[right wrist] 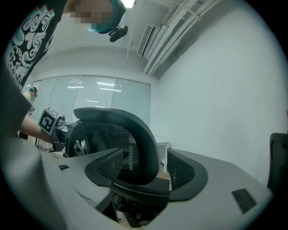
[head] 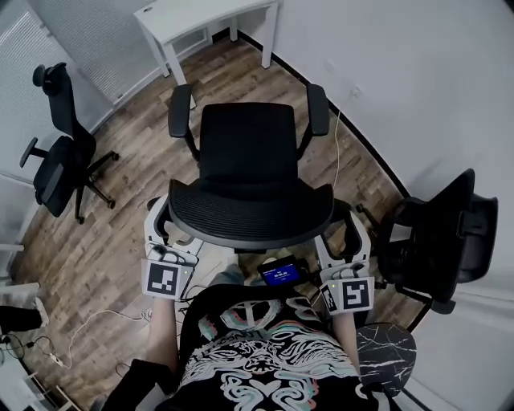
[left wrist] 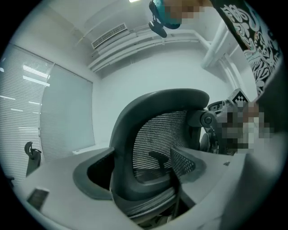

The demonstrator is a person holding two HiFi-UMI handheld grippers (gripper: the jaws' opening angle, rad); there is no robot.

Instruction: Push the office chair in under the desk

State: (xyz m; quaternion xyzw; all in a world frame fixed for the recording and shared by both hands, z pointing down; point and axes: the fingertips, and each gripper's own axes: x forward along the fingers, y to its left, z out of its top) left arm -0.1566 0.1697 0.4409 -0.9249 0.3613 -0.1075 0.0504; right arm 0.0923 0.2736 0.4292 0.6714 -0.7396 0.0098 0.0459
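Observation:
The black mesh office chair (head: 249, 152) stands in the middle of the wooden floor, its seat towards the white desk (head: 201, 14) at the far end, with a stretch of floor between them. Its curved backrest (head: 250, 213) is nearest me. My left gripper (head: 166, 229) straddles the backrest's left edge and my right gripper (head: 344, 237) its right edge. In the left gripper view the backrest frame (left wrist: 155, 134) stands between the open jaws of the left gripper (left wrist: 139, 175), with a gap at the pads. The right gripper (right wrist: 144, 173) is likewise open around the backrest frame (right wrist: 130, 143).
A second black chair (head: 60, 160) stands at the left and a third (head: 438, 241) close at the right by the wall. A white cable (head: 96, 325) lies on the floor at lower left. A dark round stool (head: 385, 349) is by my right side.

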